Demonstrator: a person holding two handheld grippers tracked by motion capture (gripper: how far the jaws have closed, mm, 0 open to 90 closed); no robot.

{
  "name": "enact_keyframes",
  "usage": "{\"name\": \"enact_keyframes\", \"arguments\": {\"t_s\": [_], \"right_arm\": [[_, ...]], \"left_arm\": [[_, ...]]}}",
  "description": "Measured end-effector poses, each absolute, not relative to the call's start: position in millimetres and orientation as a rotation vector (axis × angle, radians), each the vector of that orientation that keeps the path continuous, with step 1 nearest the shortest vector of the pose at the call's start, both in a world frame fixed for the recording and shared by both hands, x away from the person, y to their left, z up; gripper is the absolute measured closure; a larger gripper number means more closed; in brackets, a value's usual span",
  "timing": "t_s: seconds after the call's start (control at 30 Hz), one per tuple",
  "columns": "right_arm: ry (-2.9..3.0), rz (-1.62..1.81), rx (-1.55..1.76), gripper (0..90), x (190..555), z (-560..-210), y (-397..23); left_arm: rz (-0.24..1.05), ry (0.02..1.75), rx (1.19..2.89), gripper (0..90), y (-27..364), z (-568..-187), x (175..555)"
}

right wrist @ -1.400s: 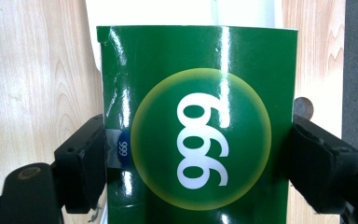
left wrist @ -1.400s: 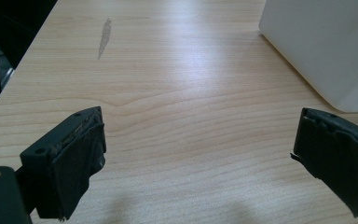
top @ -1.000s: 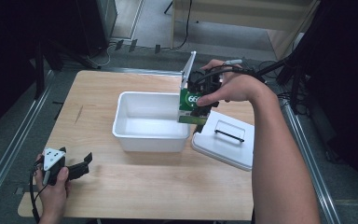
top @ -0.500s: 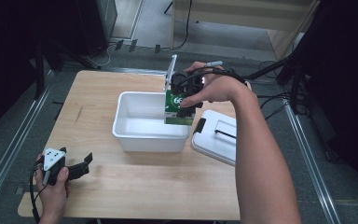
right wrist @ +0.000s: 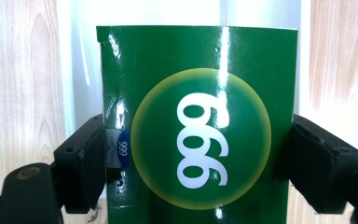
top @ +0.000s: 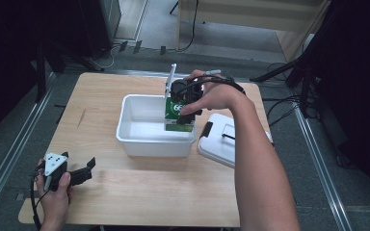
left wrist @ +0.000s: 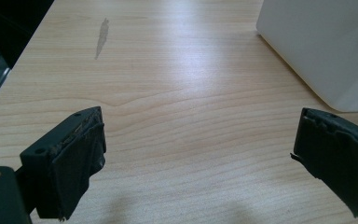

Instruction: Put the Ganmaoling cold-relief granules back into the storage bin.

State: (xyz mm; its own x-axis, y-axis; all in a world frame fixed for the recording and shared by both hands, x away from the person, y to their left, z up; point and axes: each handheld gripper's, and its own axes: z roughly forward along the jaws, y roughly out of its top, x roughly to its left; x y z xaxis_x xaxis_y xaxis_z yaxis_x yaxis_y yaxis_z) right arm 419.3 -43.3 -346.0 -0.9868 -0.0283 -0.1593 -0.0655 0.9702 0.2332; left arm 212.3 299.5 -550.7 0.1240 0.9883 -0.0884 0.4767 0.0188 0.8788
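The right gripper (top: 185, 103) has its jaws clamped on a green box (top: 179, 114), one jaw on each narrow side. The box hangs just over the right end of the white bin (top: 139, 139), with its bottom edge down inside the rim. From the high view the hand (top: 212, 96) covers much of the box's top and most of the gripper, so how deep the box sits in the bin is hard to tell. The right gripper view is much clearer: a yellow-green circle with white numbers on the box's front (right wrist: 198, 135), and the jaw pads pressing both sides. The box's bottom is cut off there.

A white lid (top: 224, 139) with a dark handle lies just right of the bin, partly under the forearm and sticking out past the counter (top: 139, 192) edge.

The left gripper (top: 70, 171) rests well apart from the bin, near the front left corner of the counter. Its jaws stand wide apart with nothing between them. Its own view shows bare wood ahead and a corner of the bin wall (left wrist: 326, 42). In front of the bin there is lots of open counter.
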Motion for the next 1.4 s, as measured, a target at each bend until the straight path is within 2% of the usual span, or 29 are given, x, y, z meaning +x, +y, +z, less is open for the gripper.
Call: {"name": "enact_keyframes", "arguments": {"t_s": [0.63,1.4], "right_arm": [[2.979,0.393,-0.078,15.8,426,-388,-47],[2.957,0.319,-0.083,15.5,429,-423,-42]], "left_arm": [[0.784,1.471,1.574,2.8,300,-551,213],[0.780,1.471,1.574,2.8,300,-551,212]]}}
